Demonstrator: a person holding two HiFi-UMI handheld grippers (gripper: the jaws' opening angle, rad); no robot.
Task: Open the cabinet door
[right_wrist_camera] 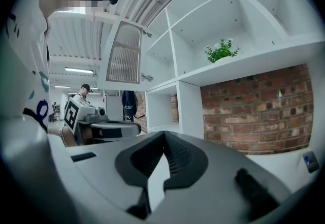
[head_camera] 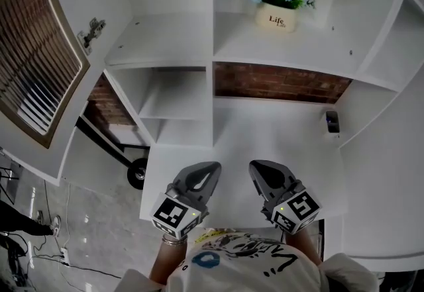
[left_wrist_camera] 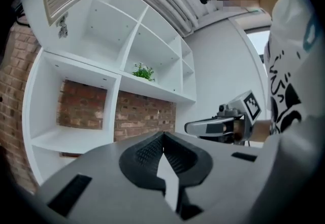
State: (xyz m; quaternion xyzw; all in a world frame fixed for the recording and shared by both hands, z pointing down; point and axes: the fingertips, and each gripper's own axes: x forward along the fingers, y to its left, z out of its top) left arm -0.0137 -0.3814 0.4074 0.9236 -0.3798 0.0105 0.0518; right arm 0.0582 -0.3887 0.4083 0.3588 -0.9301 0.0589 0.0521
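Cabinet door [head_camera: 41,62] stands open, seemingly well apart from left gripper [head_camera: 211,171] and right gripper [head_camera: 258,170], both closed, empty.

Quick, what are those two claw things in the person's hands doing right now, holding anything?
Left gripper: closed, jaws together, holding nothing.
Right gripper: closed, jaws together, holding nothing.

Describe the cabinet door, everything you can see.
The cabinet door is a louvred panel of thin horizontal slats in a plain frame, and it looks like painted wood. It stands swung wide open at the upper left of the white shelving, beside an open compartment. A metal hinge shows at its hinged edge. Nothing else in view touches it.
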